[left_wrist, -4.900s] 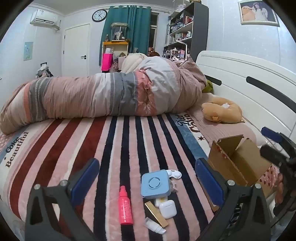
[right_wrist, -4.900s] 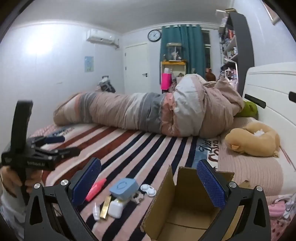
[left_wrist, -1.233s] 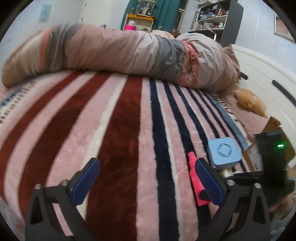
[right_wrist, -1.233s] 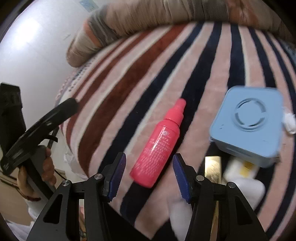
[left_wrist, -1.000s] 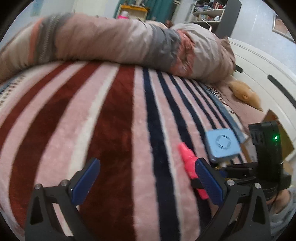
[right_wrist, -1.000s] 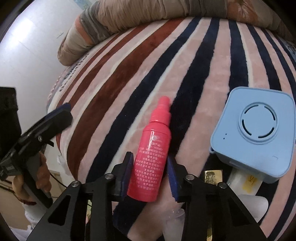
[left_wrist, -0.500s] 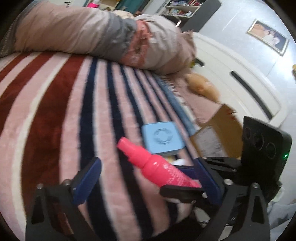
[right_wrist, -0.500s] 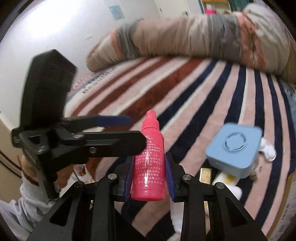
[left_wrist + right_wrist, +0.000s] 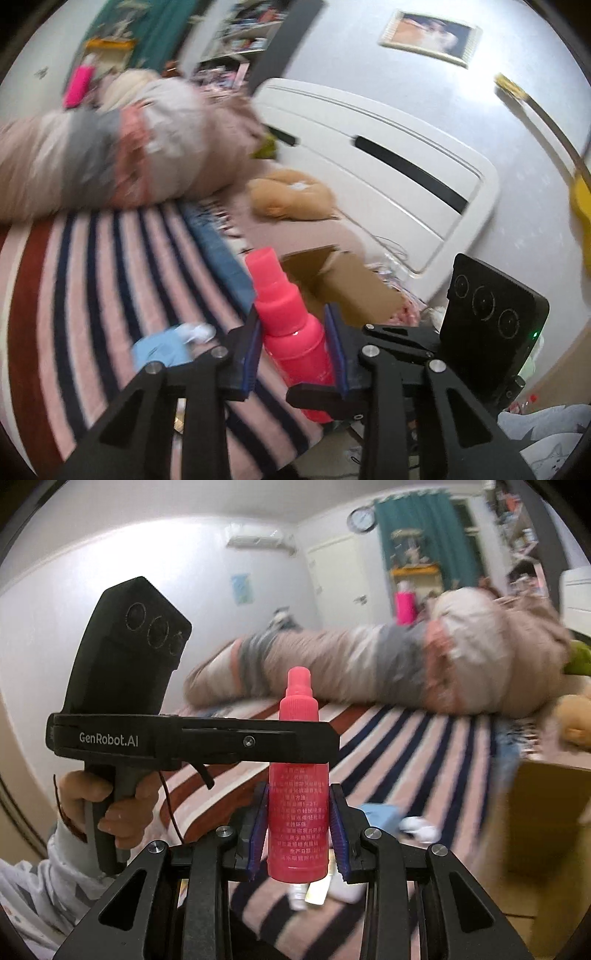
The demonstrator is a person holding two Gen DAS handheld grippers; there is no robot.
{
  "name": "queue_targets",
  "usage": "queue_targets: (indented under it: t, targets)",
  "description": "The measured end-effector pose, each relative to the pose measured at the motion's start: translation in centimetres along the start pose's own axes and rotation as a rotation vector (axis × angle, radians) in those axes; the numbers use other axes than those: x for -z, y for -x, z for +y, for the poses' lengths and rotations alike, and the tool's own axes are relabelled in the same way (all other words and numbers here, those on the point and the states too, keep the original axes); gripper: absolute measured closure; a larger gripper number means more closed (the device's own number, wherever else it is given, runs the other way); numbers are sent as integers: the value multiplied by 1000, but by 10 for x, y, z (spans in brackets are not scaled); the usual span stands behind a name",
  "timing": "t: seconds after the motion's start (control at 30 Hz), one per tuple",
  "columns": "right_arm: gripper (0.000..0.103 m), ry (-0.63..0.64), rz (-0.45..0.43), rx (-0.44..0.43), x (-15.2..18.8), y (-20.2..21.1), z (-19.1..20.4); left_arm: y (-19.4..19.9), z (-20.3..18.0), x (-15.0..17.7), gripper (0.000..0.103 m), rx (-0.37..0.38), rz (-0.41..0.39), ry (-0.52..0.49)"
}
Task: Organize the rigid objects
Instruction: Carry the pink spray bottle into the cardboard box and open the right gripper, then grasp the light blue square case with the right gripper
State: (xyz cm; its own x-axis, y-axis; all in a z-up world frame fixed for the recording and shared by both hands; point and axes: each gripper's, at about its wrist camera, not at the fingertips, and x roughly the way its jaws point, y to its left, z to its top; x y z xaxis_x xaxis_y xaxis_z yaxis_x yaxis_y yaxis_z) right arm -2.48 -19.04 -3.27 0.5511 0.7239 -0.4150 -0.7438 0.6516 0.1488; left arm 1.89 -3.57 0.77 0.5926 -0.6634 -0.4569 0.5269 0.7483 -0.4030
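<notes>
Both tools clench the pink spray bottle (image 9: 298, 805), lifted above the bed (image 9: 74, 295): the right tool (image 9: 298, 825) low on its body, the left tool (image 9: 293, 350) higher, beside the cardboard box (image 9: 354, 291). I judge nothing is boxed yet; the blue case (image 9: 159, 350) and small items remain. Only the left view shows the box's open top.

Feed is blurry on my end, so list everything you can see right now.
pink spray bottle: 1, pink, upright, clamped by both tools above striped blanket
cardboard box: 1, brown, open, near white headboard
square device: 1, light blue, on blanket
small white items: at least 2, blurred, by device
rolled duvet: 1, beige-grey, behind blanket
plush toy: 1, tan, by headboard
left tool: black, blue pads, shut on bottle's upper body
right tool: black, blue pads, shut on lower body
left hand: on left tool's handle
</notes>
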Motion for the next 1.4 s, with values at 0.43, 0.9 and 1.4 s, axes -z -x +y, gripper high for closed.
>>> queue_targets:
  t: [0.43, 0.9, 1.4]
  targets:
    - [76, -222, 4, 217, 20, 101, -119, -154, -92, -36, 74, 66, 248, -176]
    - [61, -283, 147, 432, 36, 77, -155, -189, -72, -32, 36, -53, 317, -189]
    - [27, -101, 52, 169, -22, 33, -49, -5, 30, -36, 21, -386, 108, -98]
